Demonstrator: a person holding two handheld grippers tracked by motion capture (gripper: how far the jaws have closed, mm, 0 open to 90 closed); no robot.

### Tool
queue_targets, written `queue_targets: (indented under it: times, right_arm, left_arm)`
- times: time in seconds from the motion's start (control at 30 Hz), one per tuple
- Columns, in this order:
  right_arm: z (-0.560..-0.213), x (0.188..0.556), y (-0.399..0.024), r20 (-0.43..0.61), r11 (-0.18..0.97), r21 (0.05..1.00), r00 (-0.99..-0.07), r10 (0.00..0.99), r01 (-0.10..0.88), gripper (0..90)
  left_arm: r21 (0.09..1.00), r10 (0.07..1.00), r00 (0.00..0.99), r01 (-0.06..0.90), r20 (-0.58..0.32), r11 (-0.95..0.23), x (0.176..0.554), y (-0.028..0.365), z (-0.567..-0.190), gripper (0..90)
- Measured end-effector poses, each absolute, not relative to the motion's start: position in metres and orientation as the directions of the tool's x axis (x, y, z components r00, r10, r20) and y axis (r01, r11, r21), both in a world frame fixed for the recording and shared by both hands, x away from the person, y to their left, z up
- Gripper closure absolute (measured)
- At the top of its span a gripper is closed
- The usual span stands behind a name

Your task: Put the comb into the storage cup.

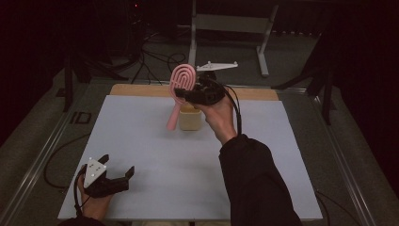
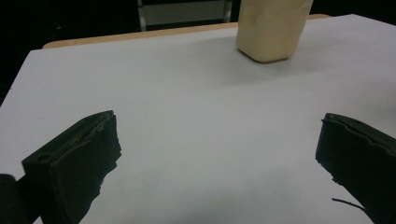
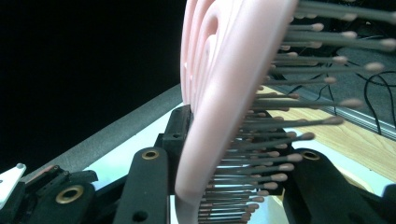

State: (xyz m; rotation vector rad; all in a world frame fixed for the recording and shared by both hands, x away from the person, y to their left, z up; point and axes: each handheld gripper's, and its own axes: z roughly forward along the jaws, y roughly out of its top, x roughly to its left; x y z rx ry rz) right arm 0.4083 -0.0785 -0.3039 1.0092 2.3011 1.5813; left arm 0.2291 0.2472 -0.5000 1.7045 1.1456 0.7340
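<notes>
A pink hairbrush (image 1: 181, 89) hangs in the air above the back middle of the white board, its handle pointing down and left. My right gripper (image 1: 184, 93) is shut on its head. In the right gripper view the pink brush (image 3: 224, 93) stands between the jaws, its back against one jaw and its bristles toward the other. A cream cup (image 1: 190, 117) stands on the board just below the brush, and the left gripper view shows the same cup (image 2: 271, 28) far ahead. My left gripper (image 1: 117, 167) rests open at the board's front left corner with nothing between its fingers.
The white board (image 1: 141, 155) lies on a wooden table whose edge (image 1: 141, 90) shows at the back. A metal frame stand (image 1: 230, 28) and loose cables (image 1: 155, 61) sit on the floor beyond. Dark surroundings ring the table.
</notes>
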Motion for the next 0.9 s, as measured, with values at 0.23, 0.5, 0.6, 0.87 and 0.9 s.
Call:
queue_targets:
  times: [0.23, 0.5, 0.6, 0.87, 0.9]
  right_arm:
    - [-0.302, 0.412, -0.081, 0.231, 0.197, 0.878, -0.748, 0.622, 0.435, 63.6]
    - [-0.298, 0.415, -0.08, 0.224, 0.2, 0.88, -0.747, 0.626, 0.431, 63.6]
    - [-0.296, 0.417, -0.08, 0.229, 0.192, 0.88, -0.743, 0.629, 0.434, 63.6]
    - [-0.291, 0.421, -0.078, 0.221, 0.191, 0.883, -0.738, 0.638, 0.429, 63.6]
    - [-0.29, 0.422, -0.078, 0.221, 0.19, 0.883, -0.737, 0.639, 0.429, 63.6]
  left_arm:
    - [0.919, 0.922, 0.386, 0.37, -0.018, -0.136, 0.229, 0.248, -0.5, 0.0]
    - [0.918, 0.923, 0.385, 0.372, -0.019, -0.136, 0.229, 0.248, -0.501, 0.0]
    - [0.919, 0.923, 0.384, 0.371, -0.021, -0.133, 0.229, 0.248, -0.5, 0.0]
    - [0.92, 0.923, 0.384, 0.371, -0.024, -0.13, 0.229, 0.248, -0.5, 0.0]
    - [0.92, 0.923, 0.384, 0.371, -0.023, -0.131, 0.229, 0.248, -0.5, 0.0]
